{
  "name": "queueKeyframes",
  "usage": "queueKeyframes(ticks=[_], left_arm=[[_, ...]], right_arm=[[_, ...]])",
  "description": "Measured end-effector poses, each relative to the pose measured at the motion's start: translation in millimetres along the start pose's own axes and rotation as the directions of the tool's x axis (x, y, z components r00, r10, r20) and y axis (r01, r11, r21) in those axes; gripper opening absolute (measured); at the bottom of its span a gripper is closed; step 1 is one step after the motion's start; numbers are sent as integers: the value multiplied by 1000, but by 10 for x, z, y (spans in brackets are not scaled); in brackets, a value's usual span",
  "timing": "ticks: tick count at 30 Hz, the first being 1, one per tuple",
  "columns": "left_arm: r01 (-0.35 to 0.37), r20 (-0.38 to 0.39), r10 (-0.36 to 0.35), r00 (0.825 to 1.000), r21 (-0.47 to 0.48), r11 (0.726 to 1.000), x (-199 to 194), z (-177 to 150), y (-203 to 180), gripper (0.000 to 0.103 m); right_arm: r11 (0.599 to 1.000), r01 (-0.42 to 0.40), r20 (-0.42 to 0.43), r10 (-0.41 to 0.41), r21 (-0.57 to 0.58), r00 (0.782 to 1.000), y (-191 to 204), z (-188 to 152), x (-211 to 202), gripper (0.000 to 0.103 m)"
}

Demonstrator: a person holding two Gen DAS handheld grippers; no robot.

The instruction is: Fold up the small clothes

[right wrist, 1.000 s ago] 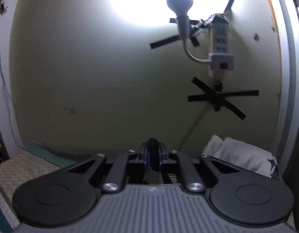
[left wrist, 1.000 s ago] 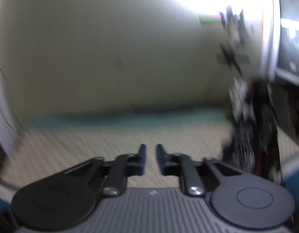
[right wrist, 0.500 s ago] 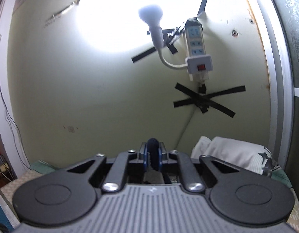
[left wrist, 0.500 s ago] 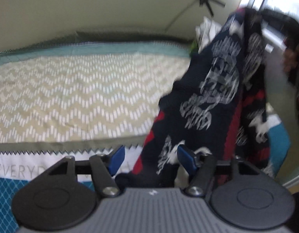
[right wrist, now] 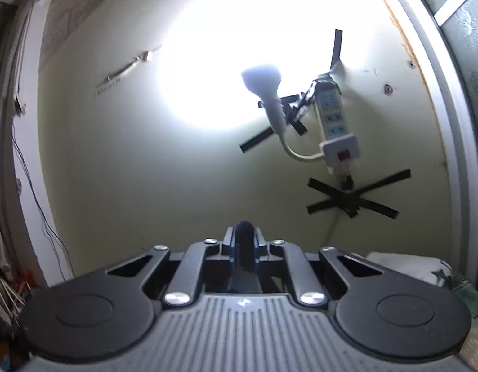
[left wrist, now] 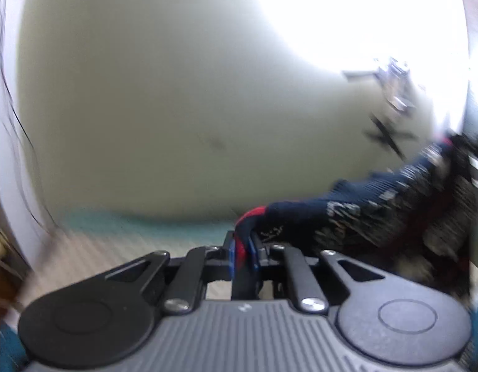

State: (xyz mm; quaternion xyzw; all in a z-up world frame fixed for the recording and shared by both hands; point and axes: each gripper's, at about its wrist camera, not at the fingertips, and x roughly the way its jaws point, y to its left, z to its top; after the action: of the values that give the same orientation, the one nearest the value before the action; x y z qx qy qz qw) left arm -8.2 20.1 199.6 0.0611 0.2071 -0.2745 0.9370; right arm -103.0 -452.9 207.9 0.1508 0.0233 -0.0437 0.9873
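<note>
Navy knit w/ red trim and white pattern: that's the garment (left wrist: 356, 214), and your left gripper (left wrist: 242, 252) has its red-edged corner pinched between narrow blue pads, jaws just clamped down on it. From that pinch the cloth runs up and away to the right of the gripper, hanging off the bed, its far end lost in blur at the right edge of view. Below and ahead of the left gripper lies the bed cover (left wrist: 93, 248), beige zigzag w/ a teal border; blur hides its exact edge. Beyond it, plain wall (left wrist: 145, 108), open air between.

Your right gripper (right wrist: 244, 248) is squeezed narrow too, a dark fold of fabric (right wrist: 244, 238) poking up between the pads; can't tell from this view which part of the garment it is. Ahead of it: lamp (right wrist: 263, 90) and power strip (right wrist: 335, 117) taped to the wall, well apart from the gripper. Low right of it, a white pillow (right wrist: 406, 266).
</note>
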Motion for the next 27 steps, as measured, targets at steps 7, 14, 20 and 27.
queueKeyframes(ticks=[7, 14, 20, 27], left_arm=[[-313, 138, 304, 943, 44, 949, 1374, 933, -114, 17], [-219, -126, 230, 965, 100, 971, 2040, -59, -19, 23], [-59, -262, 59, 963, 9, 998, 1082, -1218, 340, 23], [-5, -287, -95, 953, -329, 944, 364, -1791, 622, 24]], right_arm=[[990, 110, 16, -109, -91, 994, 283, 134, 1130, 4], [981, 135, -222, -165, -142, 961, 19, -688, 1532, 58], [981, -163, -524, 85, -106, 848, -8, -1480, 593, 57], [971, -238, -671, 153, -35, 725, 233, -2171, -134, 60]])
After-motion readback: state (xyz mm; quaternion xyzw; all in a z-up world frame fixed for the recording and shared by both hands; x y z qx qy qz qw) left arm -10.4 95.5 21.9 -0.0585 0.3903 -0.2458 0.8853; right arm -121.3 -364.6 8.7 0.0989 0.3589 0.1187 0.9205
